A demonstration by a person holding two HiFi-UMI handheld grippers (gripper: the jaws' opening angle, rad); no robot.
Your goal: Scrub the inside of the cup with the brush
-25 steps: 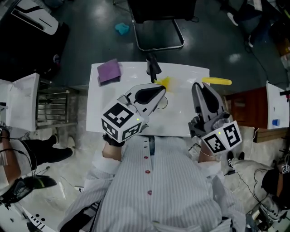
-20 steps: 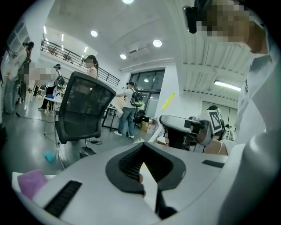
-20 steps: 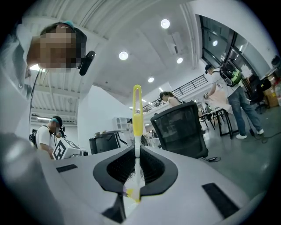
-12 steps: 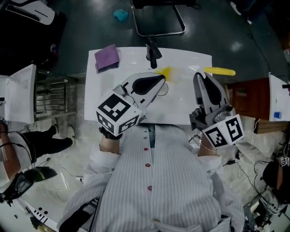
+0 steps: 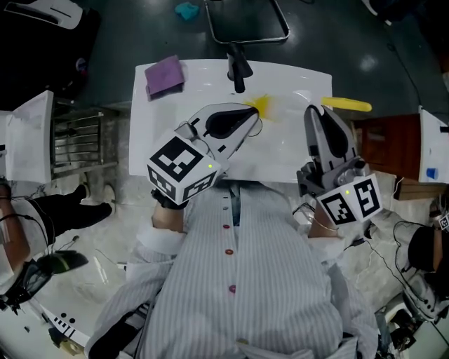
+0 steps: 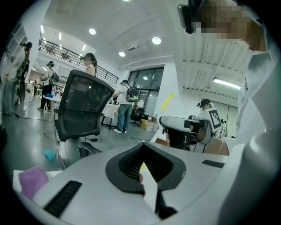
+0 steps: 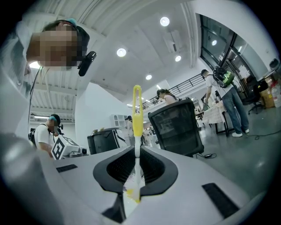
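In the head view my left gripper (image 5: 251,116) reaches over the white table (image 5: 280,165), shut on a thin pale thing with a yellow end (image 5: 262,106). A faint curved outline beside the jaws suggests the wall of a clear cup. In the left gripper view the pale sheet (image 6: 149,186) sits pinched between the black pads. My right gripper (image 5: 318,116) is shut on the brush (image 5: 347,106), whose yellow handle sticks out to the right. In the right gripper view the brush (image 7: 137,114) stands upright, with the bristles low between the jaws. The two grippers are apart.
A purple cloth (image 5: 165,76) lies at the table's far left corner and a black tool (image 5: 238,67) at its far edge. An office chair (image 5: 245,21) stands behind the table, a metal rack (image 5: 84,151) to the left, and a reddish cabinet (image 5: 375,140) to the right.
Both grippers keep their holds and stay almost where they were. The head camera has tipped, so the table sits a little higher in the picture.
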